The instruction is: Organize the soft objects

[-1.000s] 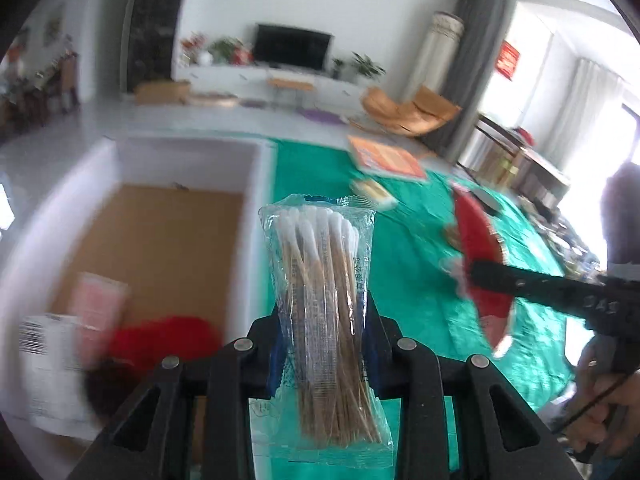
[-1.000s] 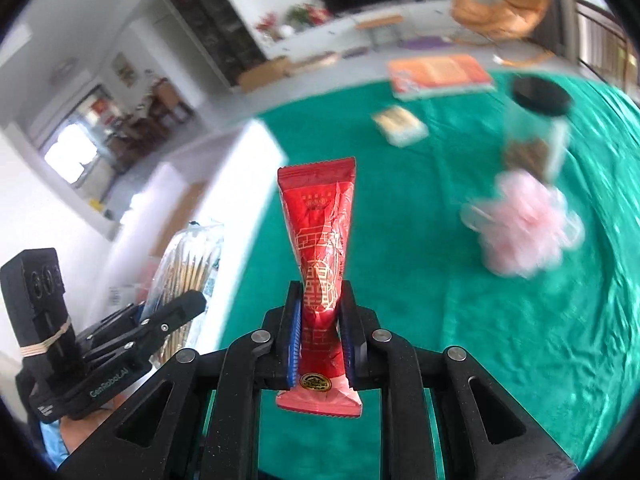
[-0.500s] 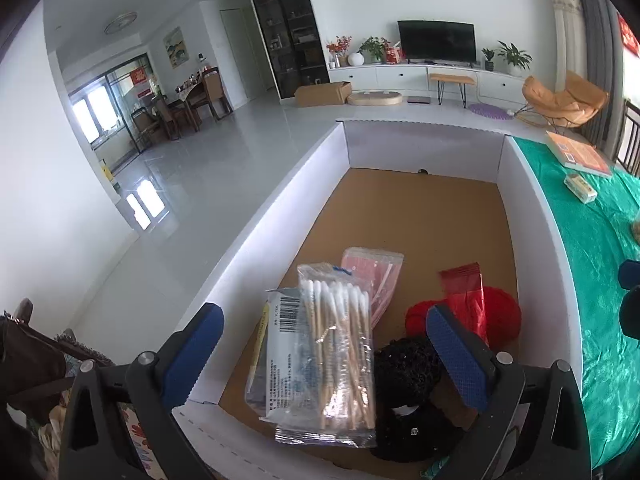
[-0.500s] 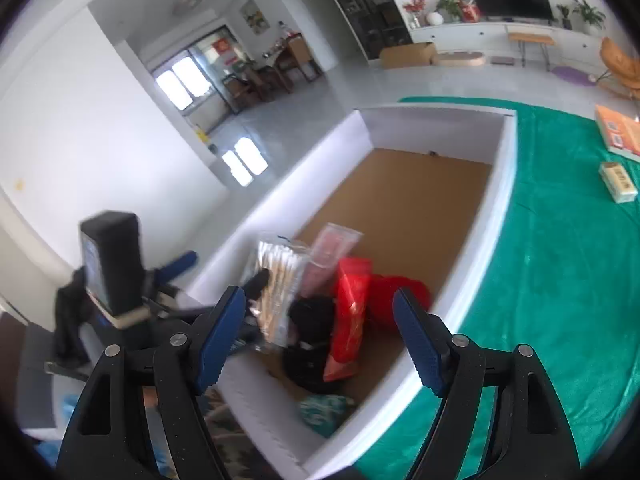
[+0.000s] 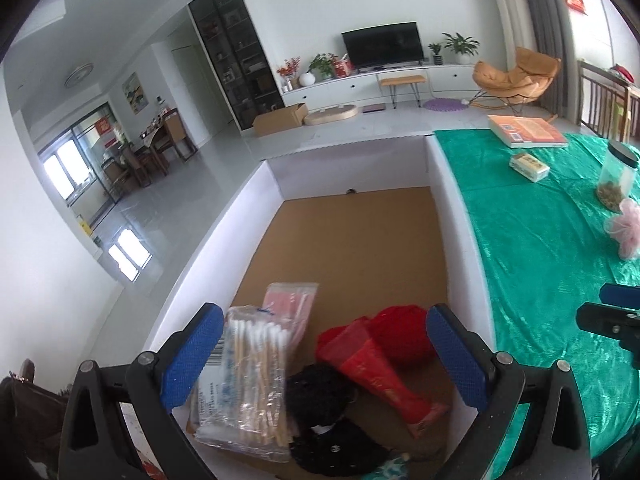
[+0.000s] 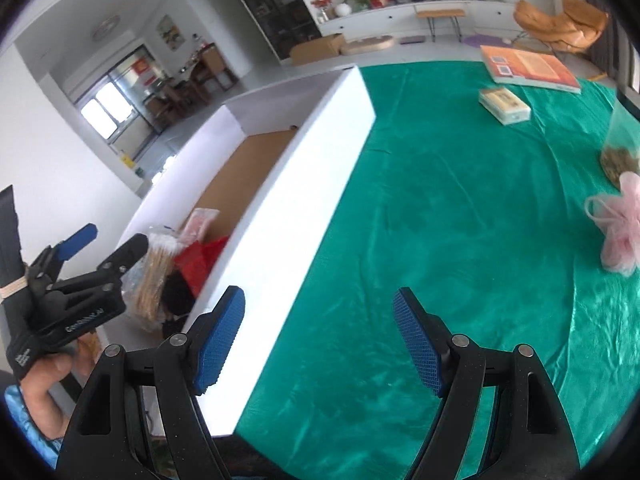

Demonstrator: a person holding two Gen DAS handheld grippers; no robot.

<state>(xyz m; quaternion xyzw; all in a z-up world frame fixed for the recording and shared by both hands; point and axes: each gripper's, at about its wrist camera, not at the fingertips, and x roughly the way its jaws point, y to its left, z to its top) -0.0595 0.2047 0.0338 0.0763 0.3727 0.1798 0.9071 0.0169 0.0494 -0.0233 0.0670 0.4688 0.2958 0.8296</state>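
Note:
My left gripper (image 5: 320, 354) hangs open over the near end of a white box (image 5: 460, 216) with a cardboard floor. In the box lie a clear pack of cotton swabs (image 5: 252, 380), a red pouch (image 5: 376, 368), a red soft thing (image 5: 404, 332), a black soft thing (image 5: 320, 396) and a pink packet (image 5: 290, 304). My right gripper (image 6: 320, 340) is open and empty above the green cloth (image 6: 440, 240), just right of the box wall (image 6: 304, 200). A pink mesh puff (image 6: 618, 224) rests on the cloth at the right.
On the green cloth at the back lie an orange book (image 5: 526, 130) and a small box (image 5: 528, 166). A clear jar with a black lid (image 5: 616, 176) stands beside the puff. A hand (image 6: 52, 384) holds the left gripper at the box's near corner.
Both grippers let go: the swab pack and the red pouch now lie in the box. The right gripper has swung from over the box to over the green cloth.

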